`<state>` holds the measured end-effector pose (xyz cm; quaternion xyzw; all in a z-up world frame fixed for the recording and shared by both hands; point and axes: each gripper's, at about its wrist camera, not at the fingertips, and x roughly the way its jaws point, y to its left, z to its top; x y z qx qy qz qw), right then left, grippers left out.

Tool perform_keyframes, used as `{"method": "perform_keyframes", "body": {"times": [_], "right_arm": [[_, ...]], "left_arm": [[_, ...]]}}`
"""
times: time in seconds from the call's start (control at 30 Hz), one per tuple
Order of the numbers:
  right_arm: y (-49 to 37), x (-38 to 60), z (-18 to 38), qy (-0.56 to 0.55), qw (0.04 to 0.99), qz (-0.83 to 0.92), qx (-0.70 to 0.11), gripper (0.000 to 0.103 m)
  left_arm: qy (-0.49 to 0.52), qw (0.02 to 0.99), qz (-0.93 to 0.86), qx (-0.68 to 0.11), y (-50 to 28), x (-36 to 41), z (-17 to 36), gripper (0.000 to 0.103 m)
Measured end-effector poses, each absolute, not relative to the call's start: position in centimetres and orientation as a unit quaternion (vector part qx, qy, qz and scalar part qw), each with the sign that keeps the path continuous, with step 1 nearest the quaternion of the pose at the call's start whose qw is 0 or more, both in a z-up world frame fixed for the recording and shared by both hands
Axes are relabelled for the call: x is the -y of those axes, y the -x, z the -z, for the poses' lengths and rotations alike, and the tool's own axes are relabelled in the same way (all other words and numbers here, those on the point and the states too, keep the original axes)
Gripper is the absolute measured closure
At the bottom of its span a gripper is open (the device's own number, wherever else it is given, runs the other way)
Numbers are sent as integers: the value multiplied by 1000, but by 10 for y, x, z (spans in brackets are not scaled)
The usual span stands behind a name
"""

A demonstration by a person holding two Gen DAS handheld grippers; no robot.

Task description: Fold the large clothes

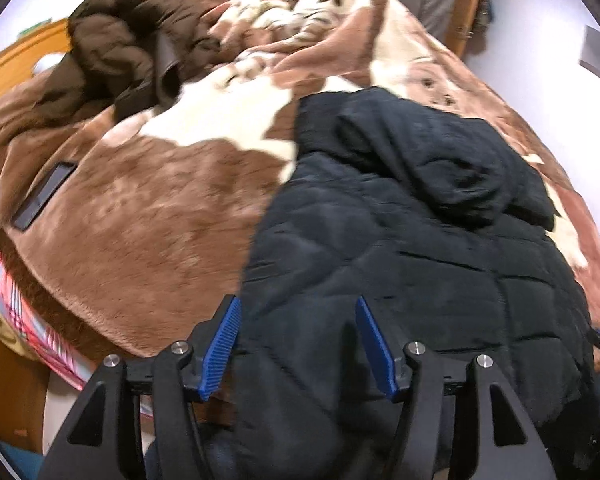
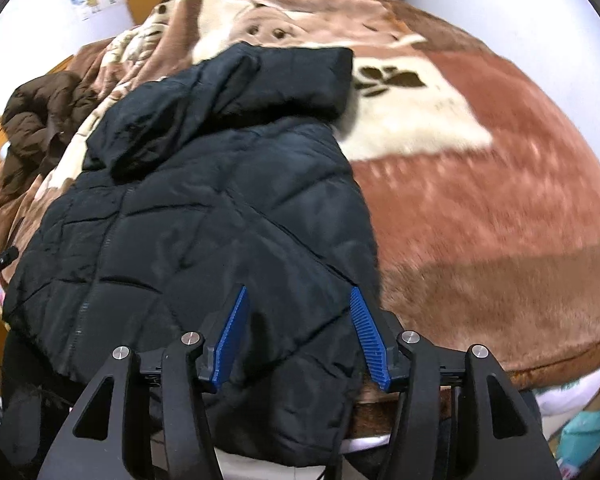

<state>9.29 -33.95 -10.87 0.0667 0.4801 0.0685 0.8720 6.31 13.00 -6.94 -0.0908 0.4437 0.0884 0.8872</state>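
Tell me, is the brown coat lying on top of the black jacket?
No, the brown coat is bunched up apart from the black jacket, farther back on the blanket.

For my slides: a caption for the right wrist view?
Open right gripper over the black quilted jacket spread on a brown blanket.

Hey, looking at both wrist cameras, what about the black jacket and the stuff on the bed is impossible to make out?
- Black puffer jacket hem: both wrist views, hidden behind the gripper bodies and hanging over the bed edge.
- Its sleeves: not visible in either view, presumably folded under.
- Flat dark object on the blanket: left wrist view, blurred, identity unclear.
- Brown jacket: right wrist view, crumpled and distorted near the edge.
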Motion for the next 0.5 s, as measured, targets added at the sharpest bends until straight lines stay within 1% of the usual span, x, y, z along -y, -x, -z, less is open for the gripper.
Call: {"method": "perform_keyframes", "body": {"times": [0.13,0.27,0.3,0.33,0.37,0.47,0.5], "right_arm": [[-93,342,110,-71,876,-59,-474,49],[-93,354,112,-88,878,-40,-469,48],[-95,358,114,-94,876,-40,-472,48],[-96,361,118,-105,870,-43,-481,47],[-97,362,121,-112,864,-48,-489,47],[-97,359,132,-127,847,-73,-512,47],[-97,356,134,-127,843,-77,-516,45]], "left_arm": [[107,876,-97,-460,-63,-146,86,39],[115,870,-76,-473,-64,-140,97,39],[119,868,-66,-478,-65,-138,99,38],[118,866,-63,-481,-67,-135,101,35],[115,866,-61,-483,-67,-132,102,34],[118,862,-49,-490,-68,-126,104,34],[120,860,-47,-494,-68,-124,105,34]]}}
